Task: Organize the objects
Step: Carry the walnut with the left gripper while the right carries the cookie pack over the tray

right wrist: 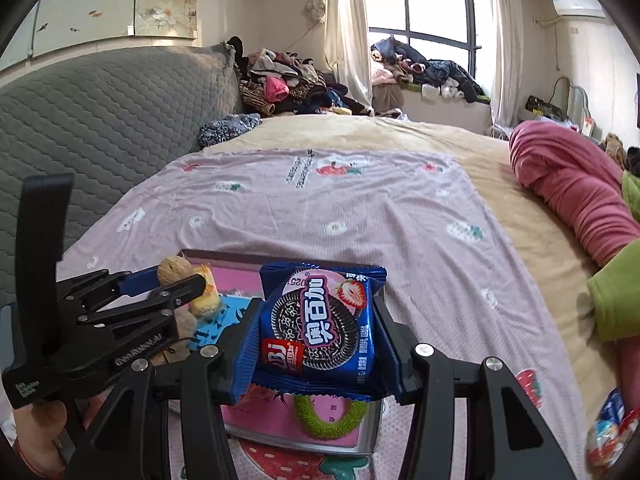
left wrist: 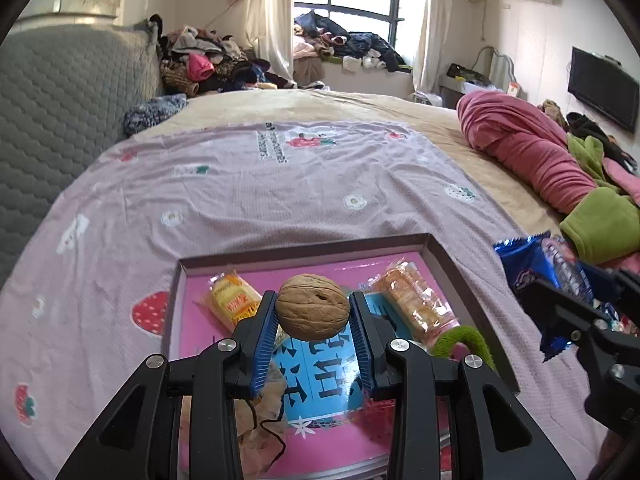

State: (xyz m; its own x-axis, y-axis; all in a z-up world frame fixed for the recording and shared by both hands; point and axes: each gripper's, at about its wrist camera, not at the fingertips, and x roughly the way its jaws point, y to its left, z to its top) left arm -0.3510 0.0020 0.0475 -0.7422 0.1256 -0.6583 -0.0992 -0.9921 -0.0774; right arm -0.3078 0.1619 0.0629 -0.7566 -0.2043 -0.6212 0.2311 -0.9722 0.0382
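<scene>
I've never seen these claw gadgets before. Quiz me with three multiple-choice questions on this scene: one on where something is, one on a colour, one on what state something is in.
1. Where is the walnut?
A. Lying in the tray
B. Between the pads of the left claw
C. On the pillow

2. What colour is the wrapper of the cookie packet in the right claw?
A. Blue
B. Yellow
C. Green

3. What state is the tray in?
A. Covered with a lid
B. Turned upside down
C. Open, with snacks already inside

Answers: 1 B, the walnut sits pinched between the two blue pads above the tray. 2 A, the wrapper is blue with a dark cookie printed on it. 3 C, a yellow snack packet and a cracker packet lie on its pink floor.
</scene>
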